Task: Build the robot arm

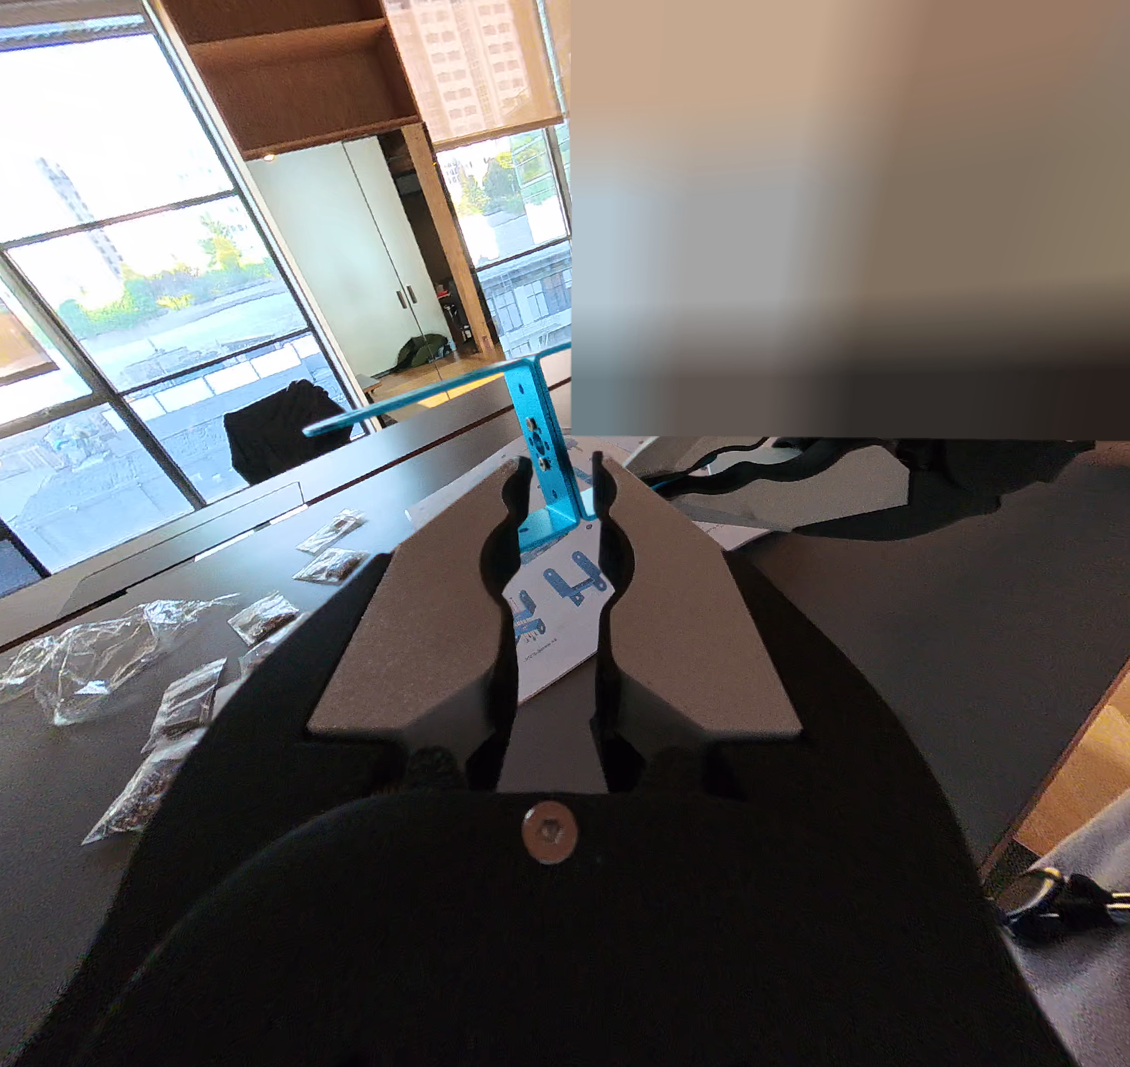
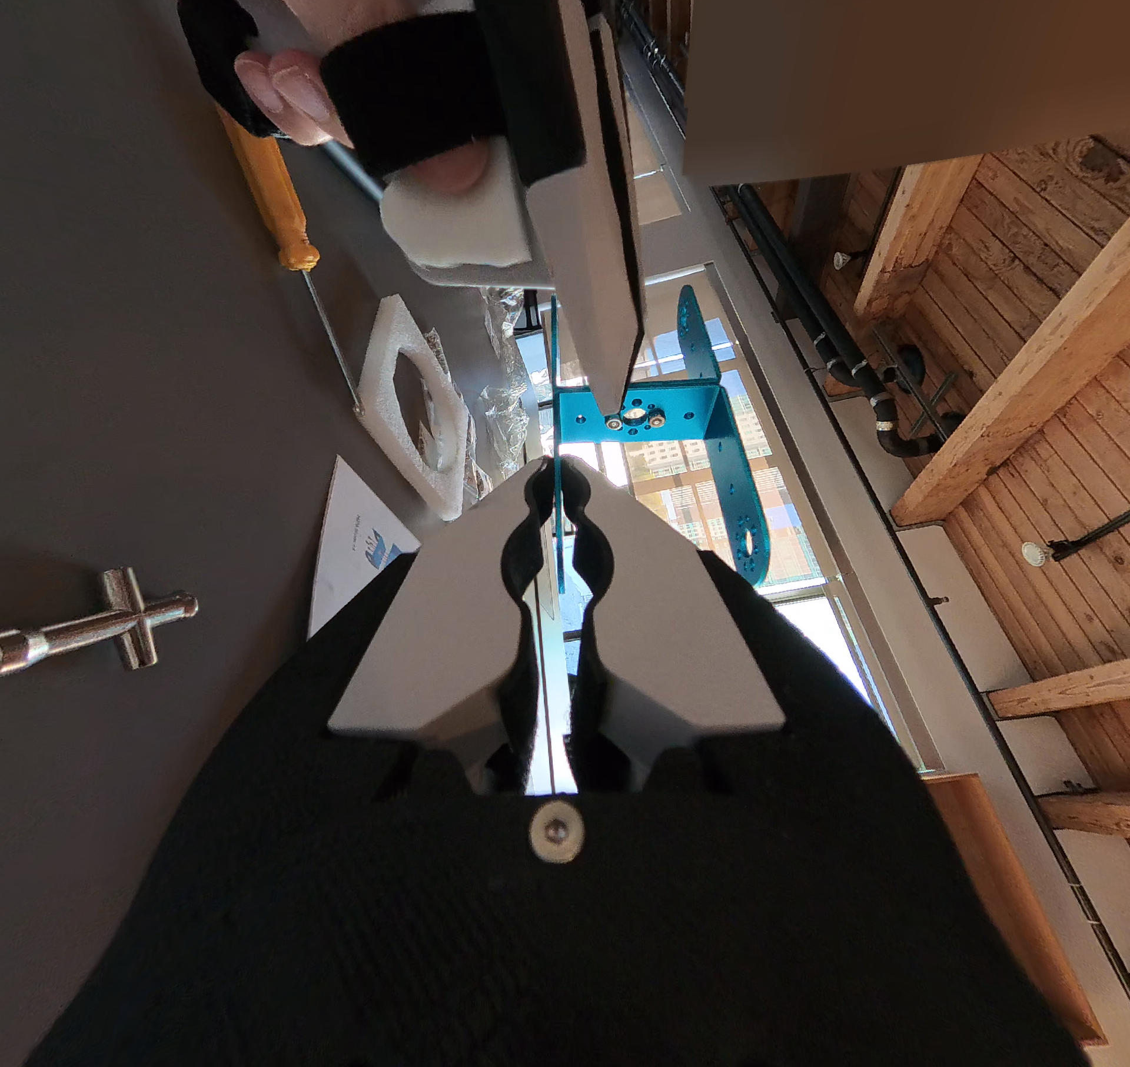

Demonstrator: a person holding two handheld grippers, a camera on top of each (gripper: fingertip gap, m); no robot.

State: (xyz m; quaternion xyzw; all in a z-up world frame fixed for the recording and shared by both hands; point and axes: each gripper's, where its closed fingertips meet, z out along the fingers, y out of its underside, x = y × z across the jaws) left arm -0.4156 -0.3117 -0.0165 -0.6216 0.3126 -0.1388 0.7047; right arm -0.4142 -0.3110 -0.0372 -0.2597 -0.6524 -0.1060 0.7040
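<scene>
In the left wrist view, the left hand-held gripper (image 1: 559, 469) stands narrowly parted around the blue metal bracket (image 1: 544, 457), apparently not yet pinching; close squarely. In the right wrist view, the right hand-held gripper (image 2: 555, 468) pinches the bracket's thin blue plate (image 2: 557, 524) edge-on; hold firm.

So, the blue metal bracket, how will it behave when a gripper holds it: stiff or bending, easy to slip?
The blue metal bracket looks like thin bent sheet with holes, so probably stiff and light. The right gripper pinches only a thin edge, so it may pivot or slip. Its smooth finish suggests little grip.
</scene>
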